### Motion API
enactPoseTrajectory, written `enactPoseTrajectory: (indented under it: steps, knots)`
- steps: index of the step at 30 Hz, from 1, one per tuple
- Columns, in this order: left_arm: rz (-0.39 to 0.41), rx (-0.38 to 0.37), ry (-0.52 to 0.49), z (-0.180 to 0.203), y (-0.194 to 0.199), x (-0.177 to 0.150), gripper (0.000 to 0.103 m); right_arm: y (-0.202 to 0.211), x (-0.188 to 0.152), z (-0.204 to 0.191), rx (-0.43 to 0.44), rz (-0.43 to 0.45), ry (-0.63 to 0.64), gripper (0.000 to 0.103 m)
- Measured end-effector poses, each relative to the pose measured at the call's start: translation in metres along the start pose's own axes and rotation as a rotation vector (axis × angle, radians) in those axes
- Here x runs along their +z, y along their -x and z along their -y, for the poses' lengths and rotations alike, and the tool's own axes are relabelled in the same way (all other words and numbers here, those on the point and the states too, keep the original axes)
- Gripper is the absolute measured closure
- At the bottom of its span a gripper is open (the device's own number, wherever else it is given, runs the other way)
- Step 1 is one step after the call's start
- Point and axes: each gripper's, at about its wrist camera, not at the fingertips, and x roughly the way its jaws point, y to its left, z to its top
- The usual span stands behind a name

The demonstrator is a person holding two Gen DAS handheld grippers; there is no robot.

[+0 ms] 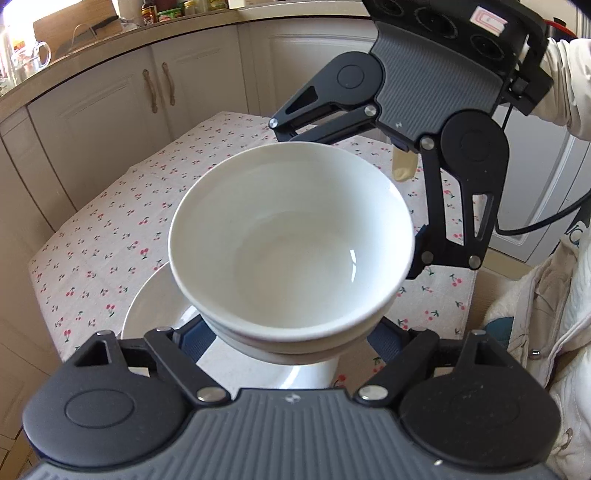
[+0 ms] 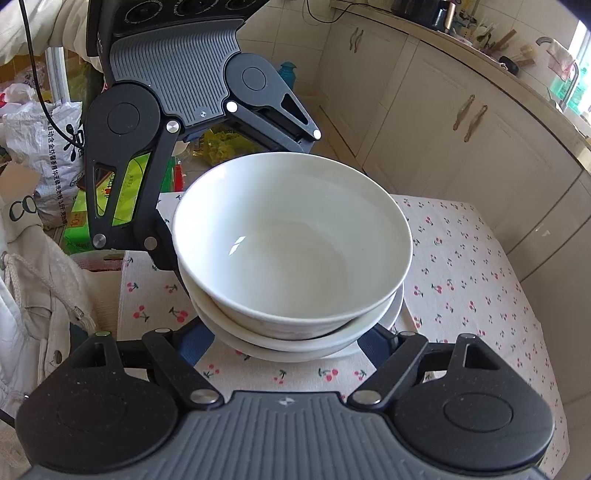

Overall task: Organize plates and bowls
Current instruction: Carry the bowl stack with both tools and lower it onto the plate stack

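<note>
A stack of white bowls [image 1: 291, 236] hangs tilted above the cherry-print tablecloth [image 1: 103, 243], gripped from two opposite sides. My left gripper [image 1: 288, 343] reaches in from the near side, and its blue pads [image 1: 192, 338] press on the lower bowls. My right gripper [image 2: 291, 343] clamps the bowl stack [image 2: 291, 236] from the other side, its blue pads [image 2: 373, 341] against the lower bowls. All fingertips are hidden under the stack. A white plate [image 1: 147, 306] lies on the cloth below the bowls.
Cream cabinets [image 1: 110, 103] and a counter with jars [image 1: 166, 13] run behind the table. A person's white jacket [image 1: 546, 332] and a cardboard box [image 1: 495, 273] stand at the table's end. Bags and packets [image 2: 48, 155] crowd the floor beyond it.
</note>
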Motion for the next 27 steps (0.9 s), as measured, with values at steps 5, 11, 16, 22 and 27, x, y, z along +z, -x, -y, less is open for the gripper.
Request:
enactPoseTrajectory:
  steps: [5,11,16,22,27]
  knots:
    - [-0.011,0.018,0.027,-0.015,0.004,-0.013,0.016,-0.020,0.017,0.007,0.022,-0.006,0.025,0.016]
    - [-0.016,0.019,0.056,-0.030,-0.003,-0.019,0.016,-0.040,0.024,0.019,0.041,-0.018,0.021,0.016]
    - [-0.020,0.013,0.067,-0.039,-0.009,-0.022,0.016,-0.052,0.024,0.029,0.048,-0.020,-0.007,0.017]
    - [-0.027,0.002,0.075,-0.045,-0.016,-0.023,0.016,-0.055,0.019,0.031,0.057,-0.024,-0.034,0.017]
    - [-0.031,-0.003,0.078,-0.049,-0.020,-0.022,0.016,-0.060,0.018,0.038,0.067,-0.021,-0.049,0.017]
